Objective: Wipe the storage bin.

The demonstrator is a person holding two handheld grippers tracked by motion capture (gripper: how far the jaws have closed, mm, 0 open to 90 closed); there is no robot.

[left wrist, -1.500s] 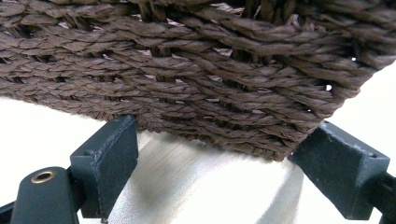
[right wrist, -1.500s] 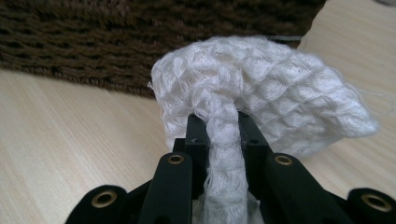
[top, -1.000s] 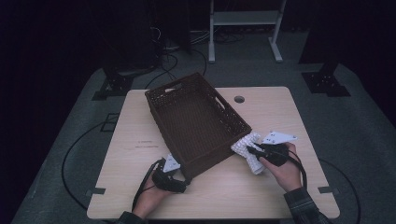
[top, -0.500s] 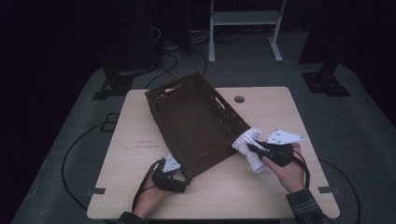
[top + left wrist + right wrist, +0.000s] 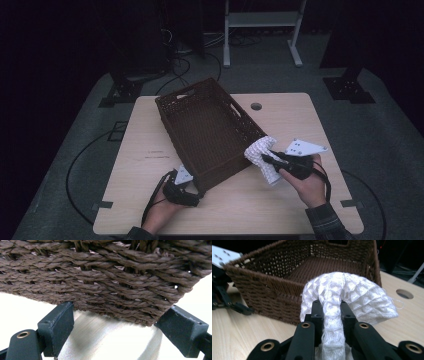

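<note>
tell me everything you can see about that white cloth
The white cloth is a waffle-textured knit, bunched into a soft fold. The right tongs are shut on a pinched strip of it, holding it above the table at the near right corner of the brown woven basket. Its free ends droop; loose threads fray at one edge.

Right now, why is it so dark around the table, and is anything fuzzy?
High view: light falls on the table, the room behind stays black. Left gripper view: the table glares white beside the basket. Right gripper view: the white cloth is sharp, the background soft.
</note>
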